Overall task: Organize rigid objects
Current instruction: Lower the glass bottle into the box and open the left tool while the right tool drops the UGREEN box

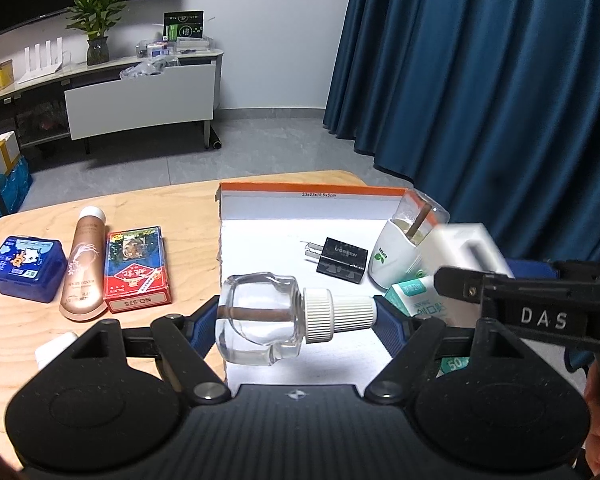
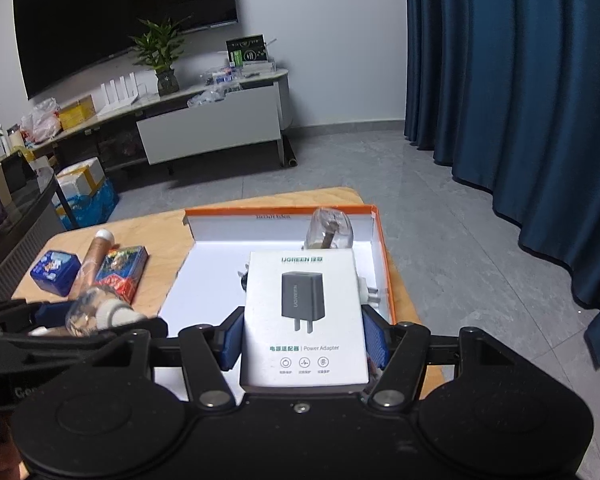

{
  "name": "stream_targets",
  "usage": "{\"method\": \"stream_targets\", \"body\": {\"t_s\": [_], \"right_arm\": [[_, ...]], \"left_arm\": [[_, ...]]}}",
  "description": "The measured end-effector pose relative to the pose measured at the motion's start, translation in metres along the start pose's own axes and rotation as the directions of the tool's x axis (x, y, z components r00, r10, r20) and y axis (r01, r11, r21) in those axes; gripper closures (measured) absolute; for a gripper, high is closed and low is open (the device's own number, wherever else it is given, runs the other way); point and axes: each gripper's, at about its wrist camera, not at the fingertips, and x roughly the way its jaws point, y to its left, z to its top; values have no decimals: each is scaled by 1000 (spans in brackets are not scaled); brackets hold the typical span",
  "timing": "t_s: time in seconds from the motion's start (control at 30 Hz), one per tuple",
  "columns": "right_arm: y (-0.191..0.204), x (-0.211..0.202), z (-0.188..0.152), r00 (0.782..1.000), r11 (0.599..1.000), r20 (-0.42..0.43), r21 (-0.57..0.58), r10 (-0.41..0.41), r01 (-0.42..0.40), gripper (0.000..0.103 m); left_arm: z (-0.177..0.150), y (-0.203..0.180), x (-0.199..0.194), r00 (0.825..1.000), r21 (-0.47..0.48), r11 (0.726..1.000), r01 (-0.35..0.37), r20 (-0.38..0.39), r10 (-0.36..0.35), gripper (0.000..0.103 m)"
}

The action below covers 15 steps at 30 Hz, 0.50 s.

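Observation:
My left gripper point(image 1: 296, 316) is shut on a clear glass bottle point(image 1: 260, 316) with a white ribbed cap. The bottle lies sideways between the blue pads, above the front left corner of the orange-rimmed white box point(image 1: 312, 200). My right gripper point(image 2: 300, 340) hangs over the same box point(image 2: 382, 264) with a white power adapter carton point(image 2: 304, 312) between its blue pads. The pads stand beside the carton's edges and the jaws are open. In the left wrist view that carton point(image 1: 468, 248) is blurred by the right gripper's black finger point(image 1: 460, 284).
Inside the box lie a black charger point(image 1: 342, 260), a white holder with a green leaf point(image 1: 396, 256) and a teal-and-white carton point(image 1: 416, 296). On the wooden table point(image 1: 188, 240) to the left are a blue case point(image 1: 26, 268), a rose-gold tube point(image 1: 82, 264) and a red card pack point(image 1: 136, 268).

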Motion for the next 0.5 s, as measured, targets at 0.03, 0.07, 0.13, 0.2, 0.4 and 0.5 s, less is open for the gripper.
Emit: {"method": "stream_targets", "body": {"t_s": [0.03,0.07,0.13,0.2,0.4,0.5], "right_arm": [[-1,0,1,1000,1000,3,2,-6,6,23],[-2,0,0,1000,1000,5,5,-1,1,23],[-6,-1,-1,1000,1000,8,15,4,-4,23],[-9,-5,-2,1000,1000,18,26,-3,3,23],[-17,-21,-4,998,999,48,33,-28,26,23],[-18,-28,-5,997,999,60,35,-43,41,23]], "left_arm": [[0,0,1,1000,1,1000,1,-3,-1,24],[0,-1,3,1000,2,1000,2,-5,-2,24],[0,-1,6,1000,7,1000,2,-8,-2,24],[-1,-2,10,1000,7,1000,2,-15,-2,24],[-1,-8,26,999,10,1000,29,-37,-28,24],[-1,-13,34,996,7,997,81,-41,-81,23]]}}
